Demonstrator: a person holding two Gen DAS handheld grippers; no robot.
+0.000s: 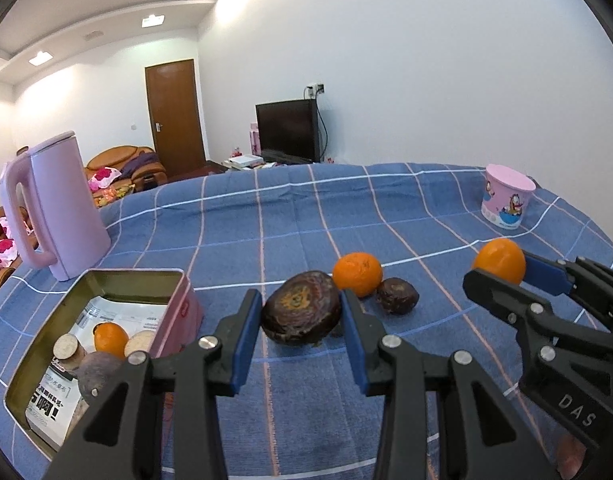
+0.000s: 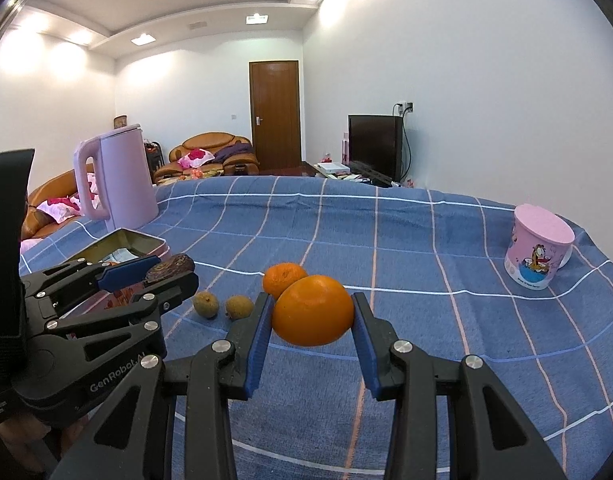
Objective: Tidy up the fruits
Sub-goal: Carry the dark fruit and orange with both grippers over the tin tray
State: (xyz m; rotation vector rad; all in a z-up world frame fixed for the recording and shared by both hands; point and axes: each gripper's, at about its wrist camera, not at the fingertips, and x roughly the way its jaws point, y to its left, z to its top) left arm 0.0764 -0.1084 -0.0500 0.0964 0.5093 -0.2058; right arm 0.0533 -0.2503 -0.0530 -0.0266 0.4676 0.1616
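- Pinching a dark wrinkled fruit [image 1: 301,314] between its blue pads, the left tool [image 1: 302,334] holds it just clear of the blue checked cloth [image 1: 386,216], near the tin's right wall, likely for a short carry over the rim.
- The right tool [image 2: 312,334] is clamped on a large orange [image 2: 312,311], lifted off the cloth, apparently waiting its turn.
- At near left, the open tin [image 1: 106,280] already holds an orange, a dark fruit and two pale round pieces, so it seems to be the collecting spot.
- Further out on the desk lie a smaller orange [image 1: 357,274], a small dark fruit [image 1: 397,295] and two small brownish fruits [image 2: 206,305], not yet gathered.
- Far left stands a pink kettle [image 1: 62,204]; far right, a pink cup [image 1: 506,196], both away from the sorting.
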